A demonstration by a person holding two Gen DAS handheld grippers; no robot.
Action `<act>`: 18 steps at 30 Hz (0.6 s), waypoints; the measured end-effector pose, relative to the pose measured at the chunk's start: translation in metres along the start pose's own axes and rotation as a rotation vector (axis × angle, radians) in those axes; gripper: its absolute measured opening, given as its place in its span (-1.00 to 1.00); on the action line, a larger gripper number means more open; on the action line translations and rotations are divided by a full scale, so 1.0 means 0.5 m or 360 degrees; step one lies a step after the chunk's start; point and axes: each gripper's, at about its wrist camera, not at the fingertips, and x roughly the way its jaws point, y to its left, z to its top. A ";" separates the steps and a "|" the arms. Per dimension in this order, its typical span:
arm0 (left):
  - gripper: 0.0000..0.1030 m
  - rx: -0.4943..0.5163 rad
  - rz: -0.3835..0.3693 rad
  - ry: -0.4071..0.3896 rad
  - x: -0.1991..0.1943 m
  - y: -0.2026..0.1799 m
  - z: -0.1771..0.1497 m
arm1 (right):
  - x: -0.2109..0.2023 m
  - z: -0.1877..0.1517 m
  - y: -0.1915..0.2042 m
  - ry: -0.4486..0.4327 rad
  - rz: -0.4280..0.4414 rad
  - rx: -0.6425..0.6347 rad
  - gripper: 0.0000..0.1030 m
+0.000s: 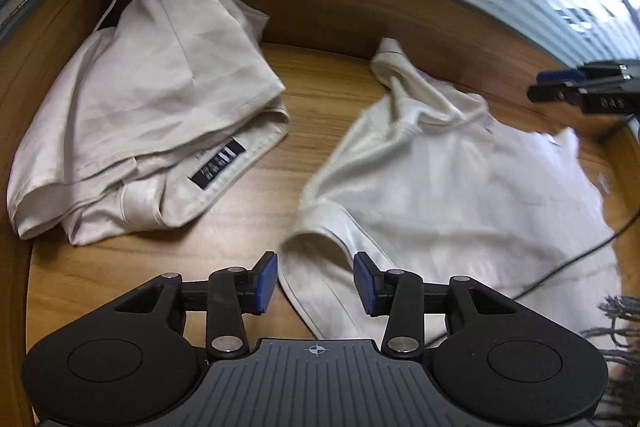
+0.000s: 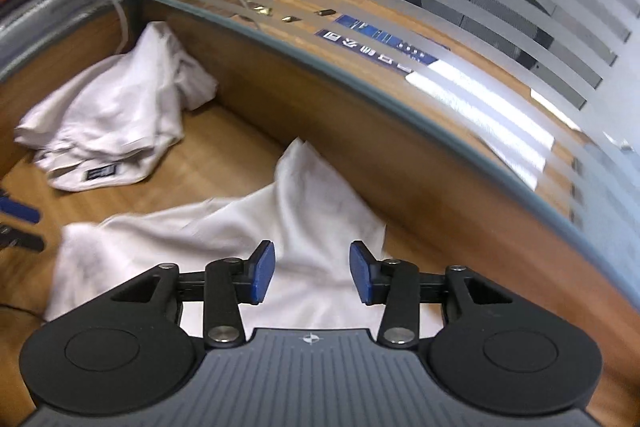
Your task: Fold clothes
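While over the table (image 1: pixel 320 83), left hand-held gripper (image 1: pixel 315 283) gapes wide, empty, sleeve hem of loose white shirt (image 1: pixel 460 187) between pads, not touching. Folded shirt (image 1: pixel 152 99) far left corner. Right view: right hand-held gripper (image 2: pixel 312 277) wide apart, empty, above loose shirt (image 2: pixel 256 231); folded one (image 2: pixel 116 119) beyond, w/ dark label.

Wooden desk (image 1: pixel 312 99), frosted-stripe glass partition (image 2: pixel 460 39), wood-panelled base beneath

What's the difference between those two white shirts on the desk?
The far shirt is bundled into a thick, layered heap in the corner with a black label showing; the near shirt lies spread thin and rumpled, no label visible, with the open left gripper over its edge. Both are whitish and rest on the wooden desk.
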 end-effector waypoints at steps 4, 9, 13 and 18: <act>0.01 0.0047 -0.0071 0.0012 -0.031 -0.008 -0.029 | -0.092 -0.073 0.027 0.0006 0.0006 0.0042 0.04; 0.11 0.0110 -0.0169 0.0069 -0.051 -0.028 -0.071 | -0.183 -0.193 0.058 0.0039 0.0007 0.0171 0.08; 0.13 0.0153 -0.0220 0.0174 -0.029 -0.052 -0.110 | -0.222 -0.303 0.106 0.0080 0.0024 0.0312 0.08; 0.14 0.0208 -0.0185 0.0233 0.000 -0.083 -0.151 | -0.247 -0.428 0.184 0.0137 0.0044 0.0393 0.08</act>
